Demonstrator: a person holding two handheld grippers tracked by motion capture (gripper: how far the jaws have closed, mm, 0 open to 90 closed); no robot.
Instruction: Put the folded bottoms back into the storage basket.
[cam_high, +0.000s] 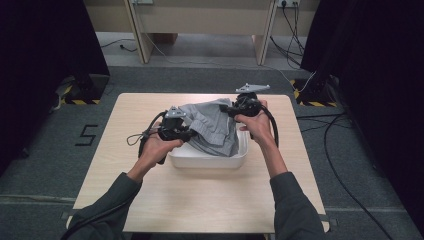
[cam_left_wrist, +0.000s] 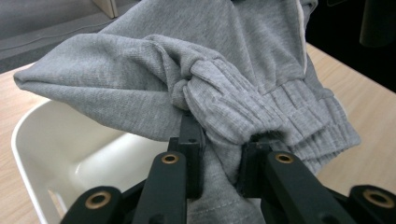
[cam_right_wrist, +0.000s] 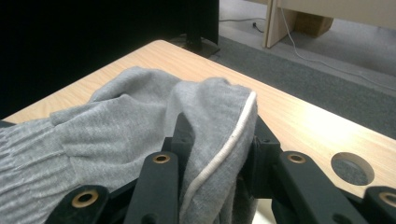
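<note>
Grey knit garment (cam_high: 212, 122) with ribbed cuffs and white piping, bunched, held raised at both ends, sagging into a white rectangular tub (cam_high: 207, 161) on the bench (cam_high: 200, 200).

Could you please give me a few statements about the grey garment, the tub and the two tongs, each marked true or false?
1. The left tongs are shut on the grey garment. True.
2. The right tongs are open and hold nothing. False: they pinch a fold with white piping.
3. The garment is held over a white tub. True.
4. The garment lies flat on the table. False: it is held up, bunched.
5. The tub is black. False: it is white.
</note>
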